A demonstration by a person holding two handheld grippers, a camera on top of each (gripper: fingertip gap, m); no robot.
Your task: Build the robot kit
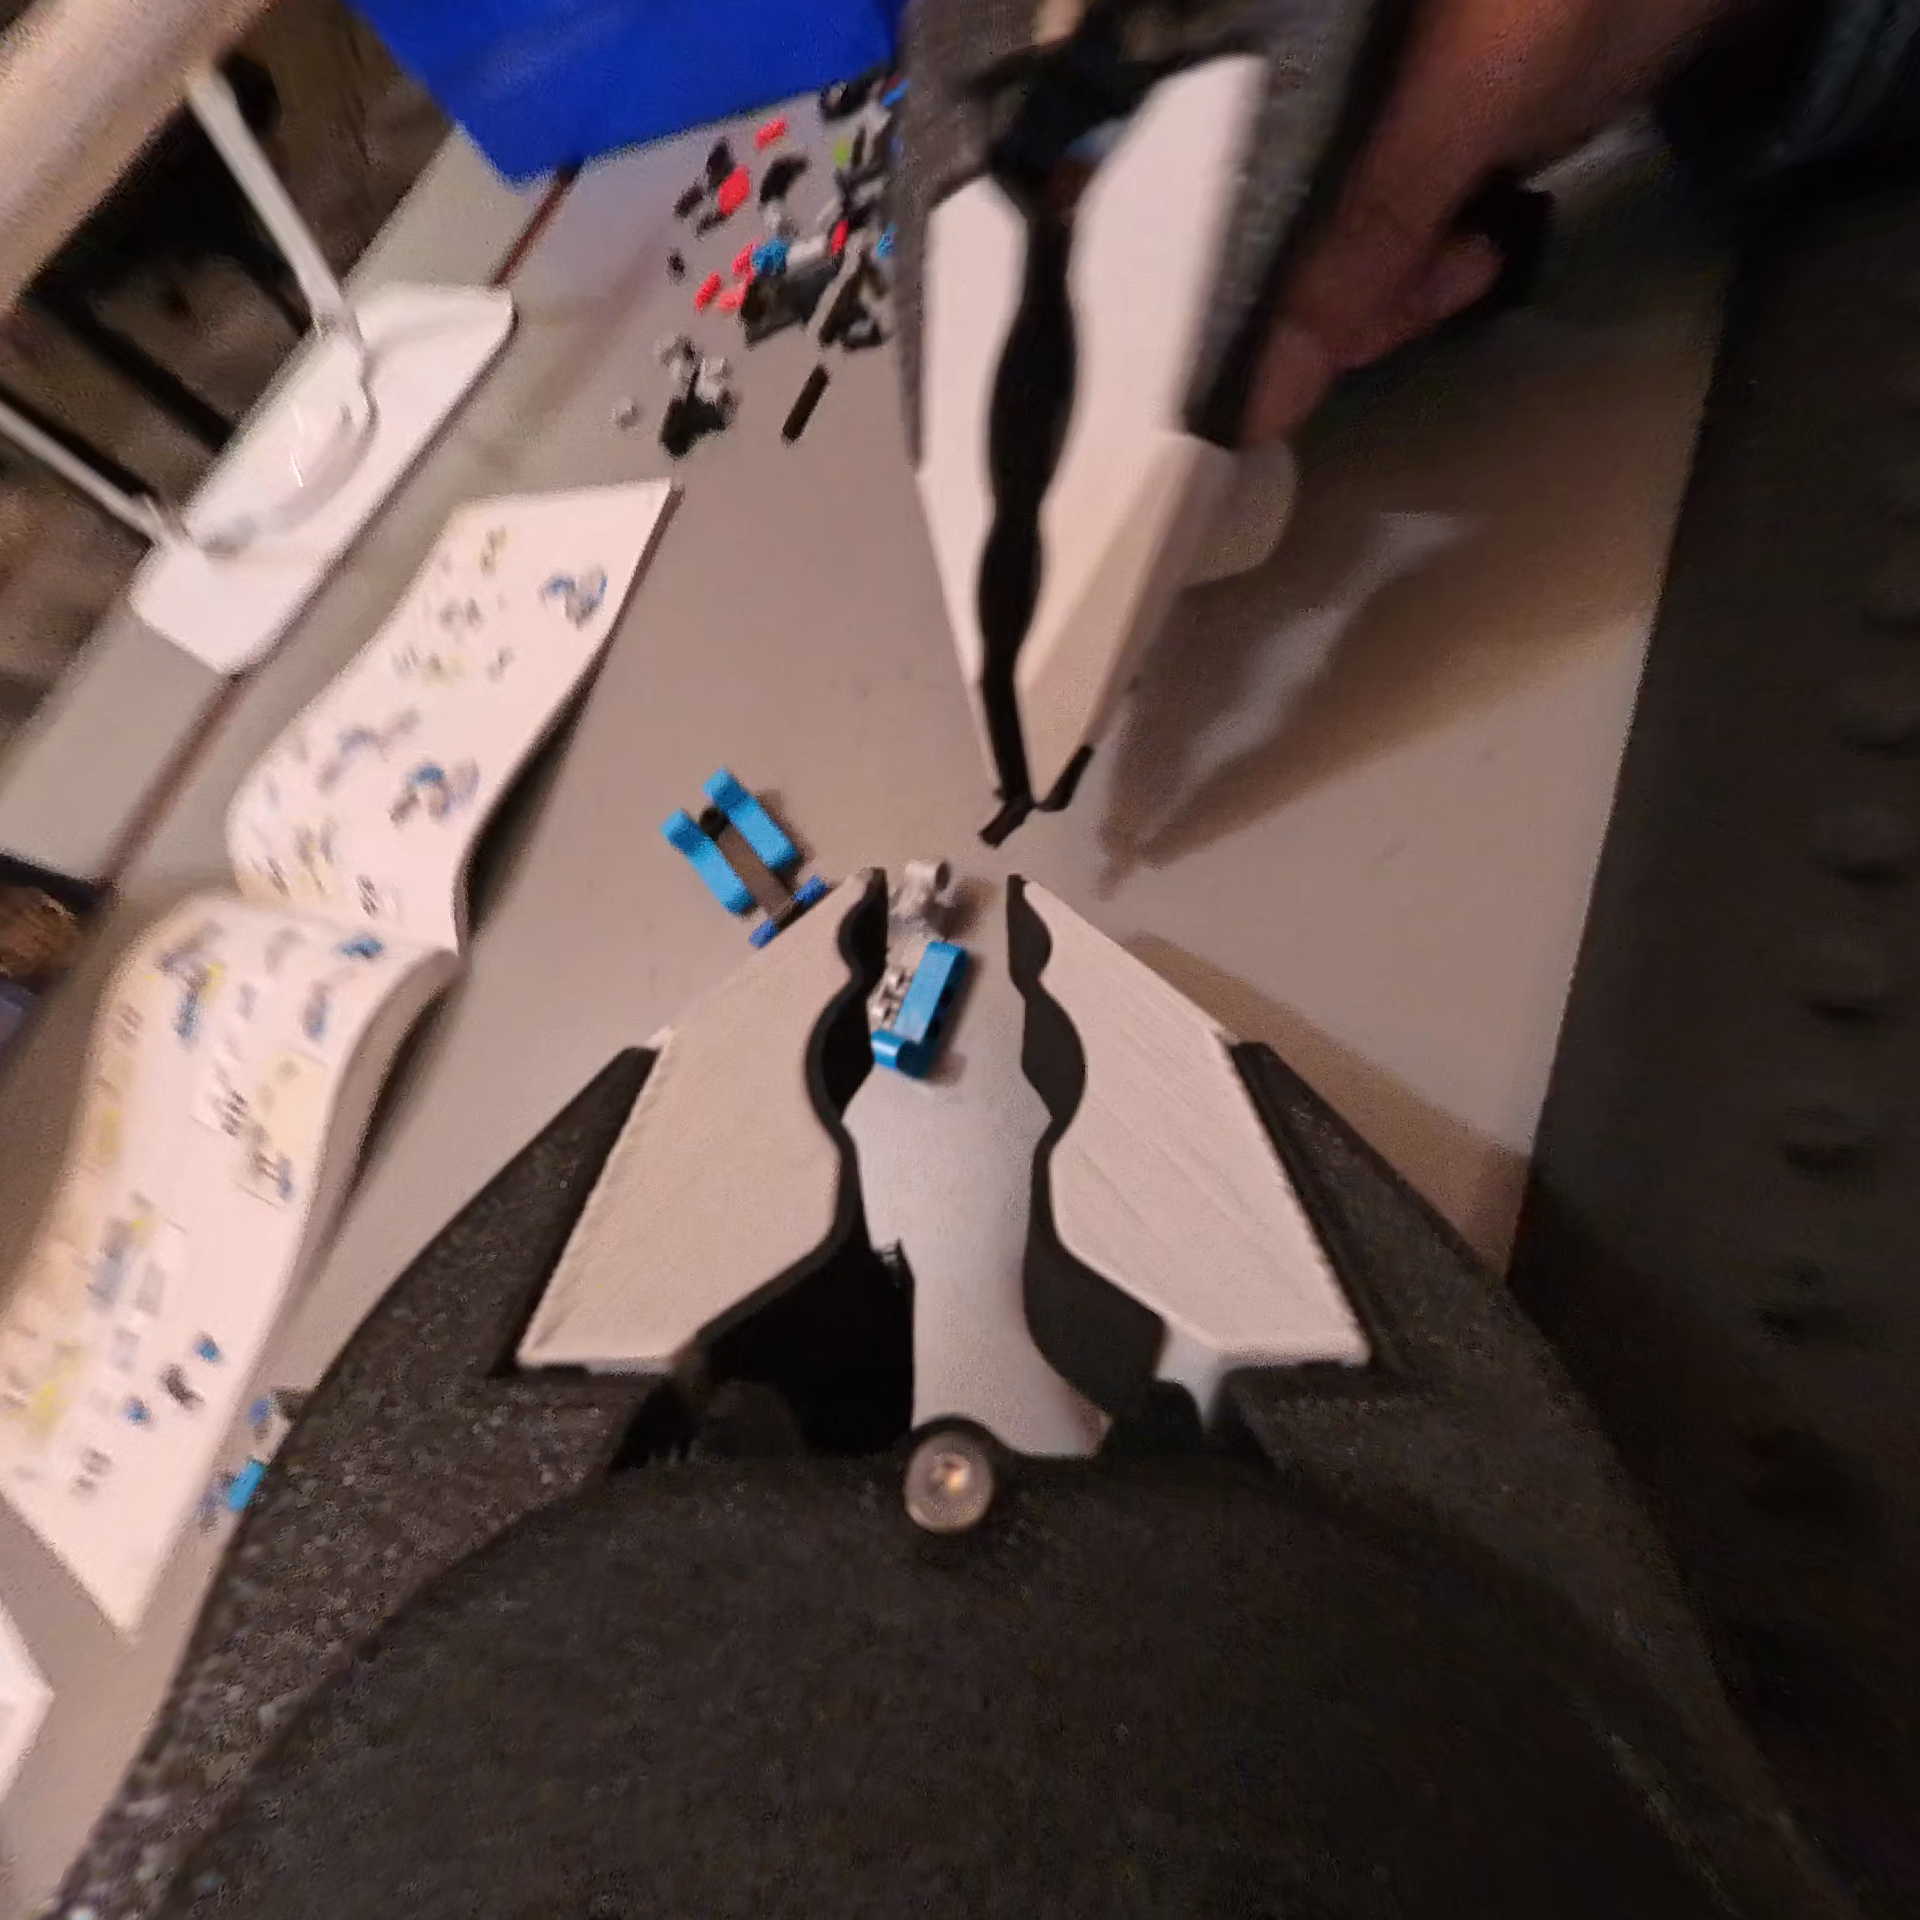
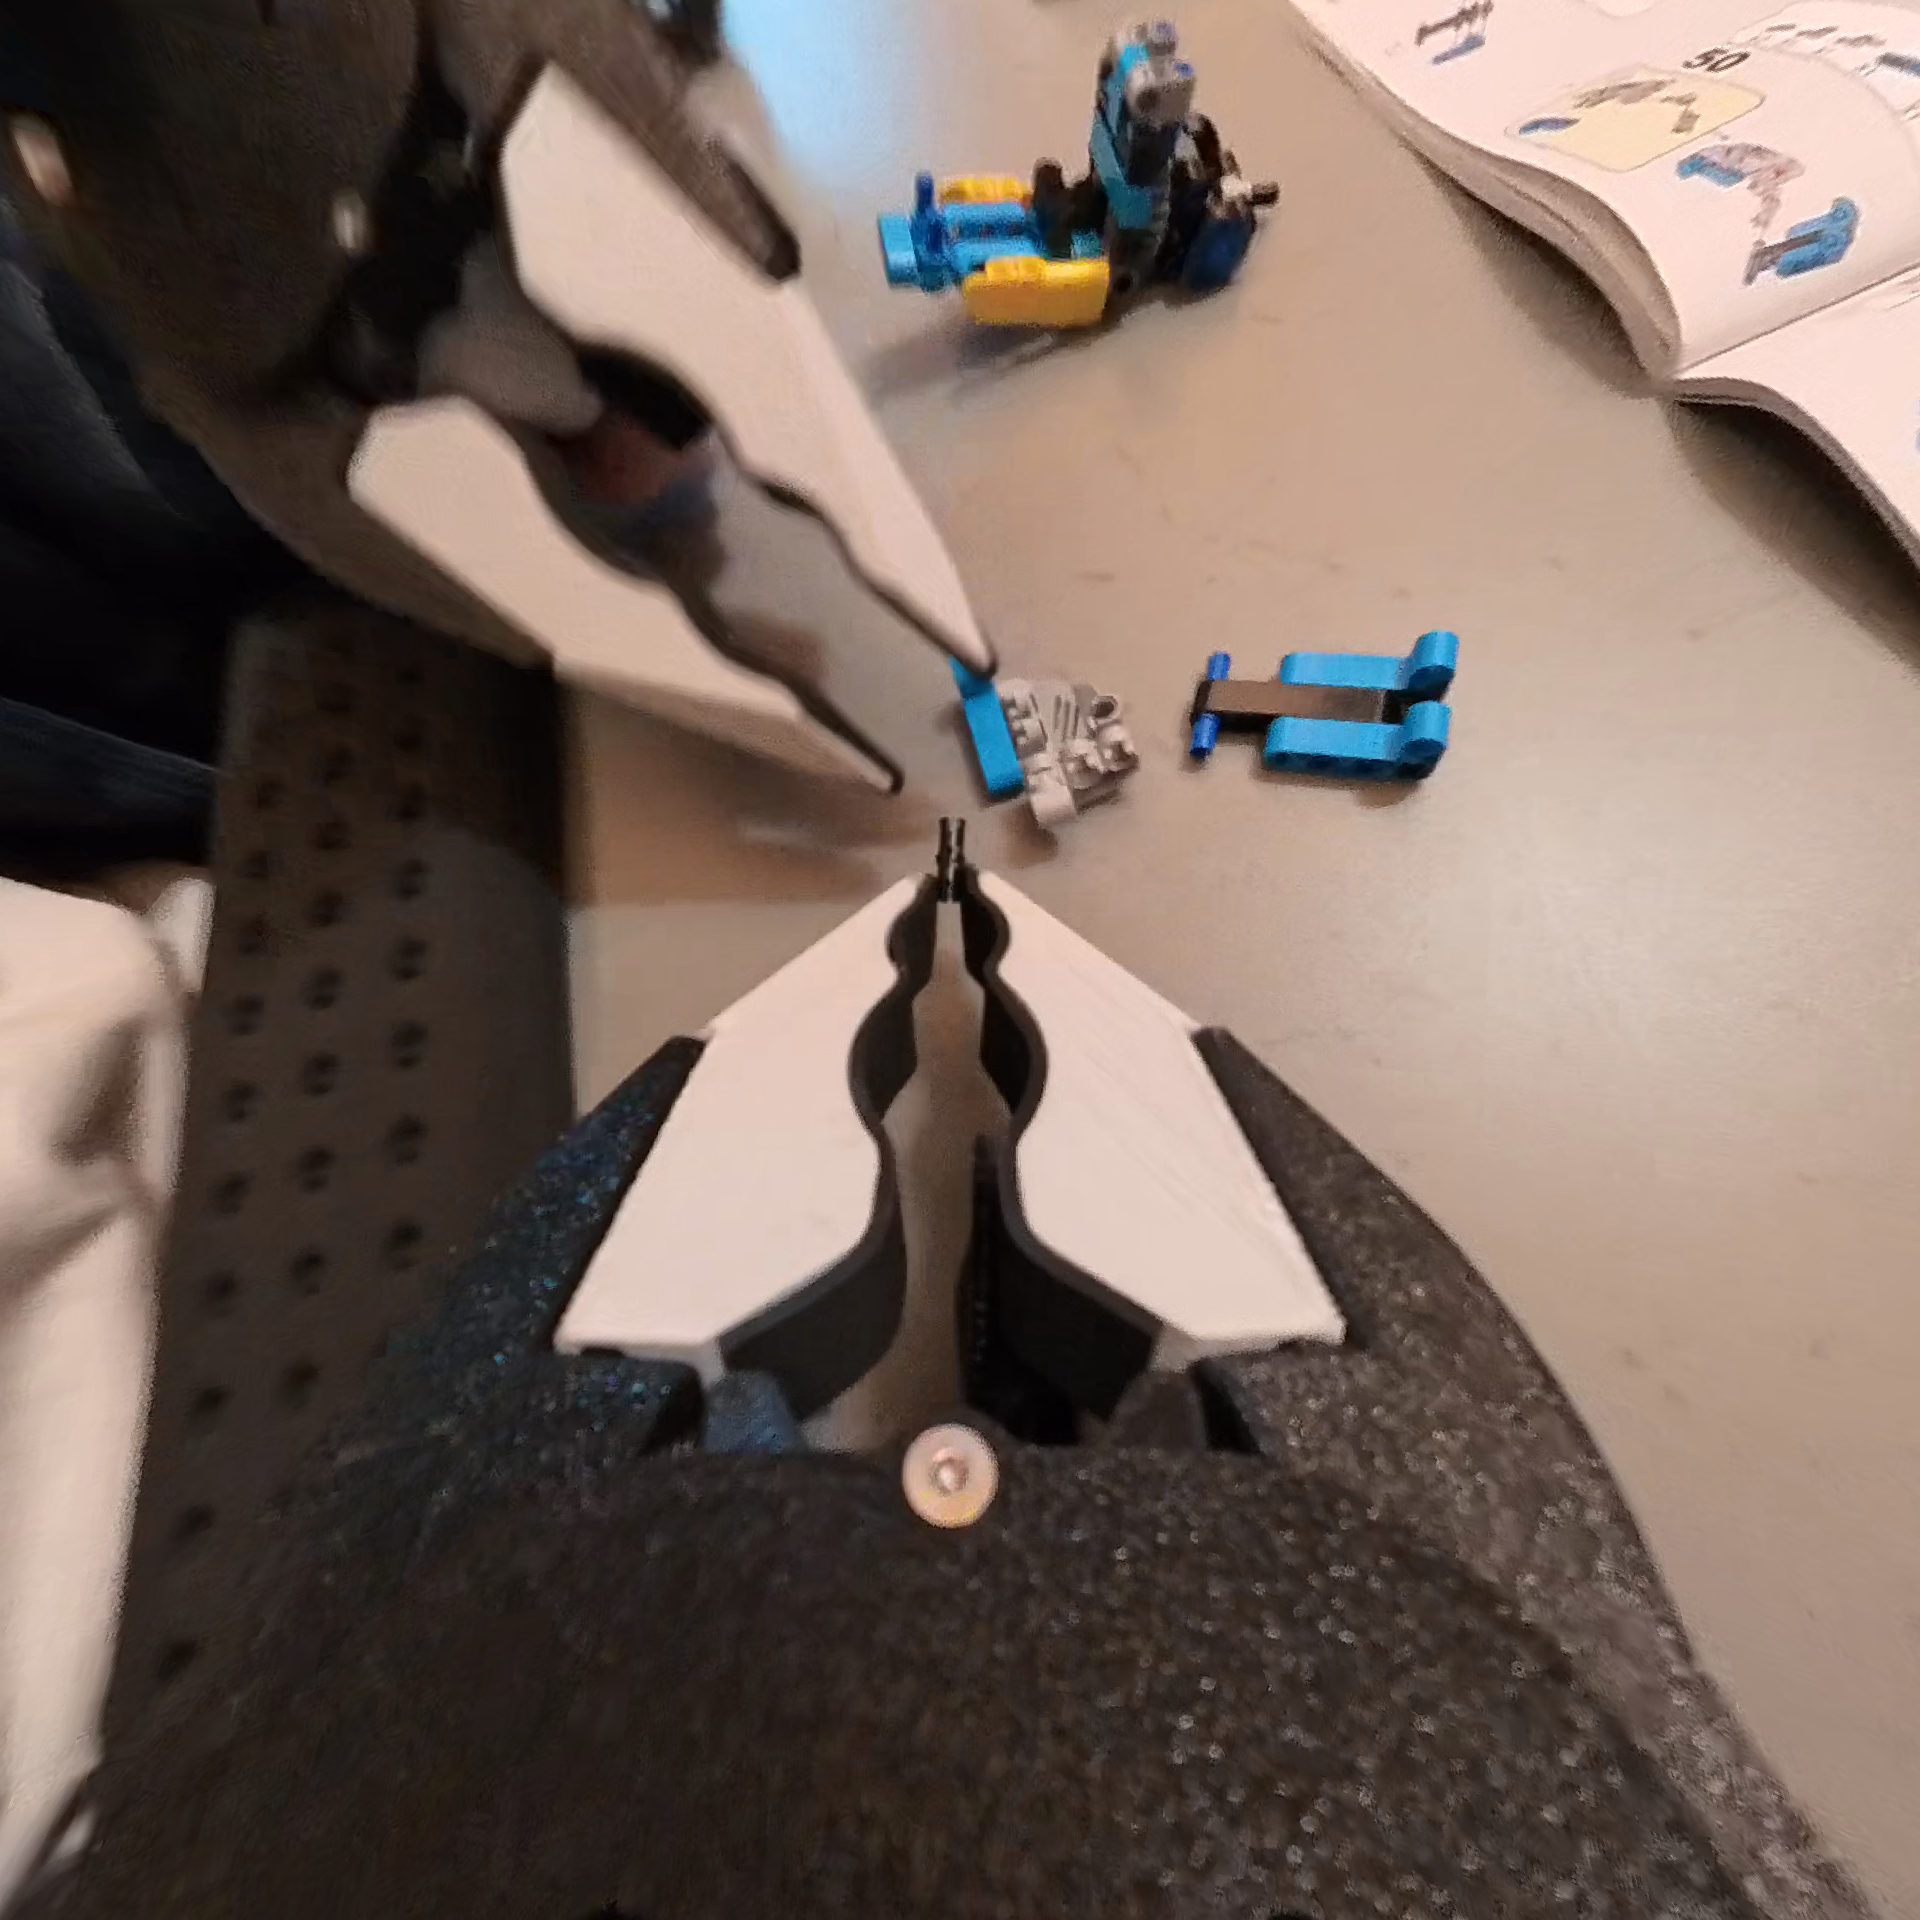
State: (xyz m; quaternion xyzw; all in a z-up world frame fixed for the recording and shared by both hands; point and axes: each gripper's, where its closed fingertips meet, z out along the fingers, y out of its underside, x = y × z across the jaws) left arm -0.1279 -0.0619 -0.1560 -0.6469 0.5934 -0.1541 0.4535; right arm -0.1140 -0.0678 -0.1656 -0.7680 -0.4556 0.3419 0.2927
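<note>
A small black pin (image 2: 951,854) was pinched upright between the tips of the right gripper (image 2: 949,883), at the centre of the right wrist view; the same pin (image 1: 1006,821) showed as a dark sliver in the middle of the left wrist view, under the right gripper (image 1: 1023,805) reaching down from the top of that frame, with a hand (image 1: 1382,260) behind it at upper right. Just beside the pin lay a grey-and-blue piece (image 2: 1044,740) on the grey table (image 2: 1455,1039). In the left wrist view that piece (image 1: 920,982) sat between the spread, empty fingers of the left gripper (image 1: 940,883), not clearly touched by either one. Right of it in the right wrist view was a blue-and-black frame piece (image 2: 1340,712), and further up a blue, yellow and black assembly (image 2: 1081,208). An open instruction booklet (image 2: 1714,177) filled the upper right corner there. In the left wrist view, loose parts (image 1: 779,239) were scattered at top centre, blurred.
</note>
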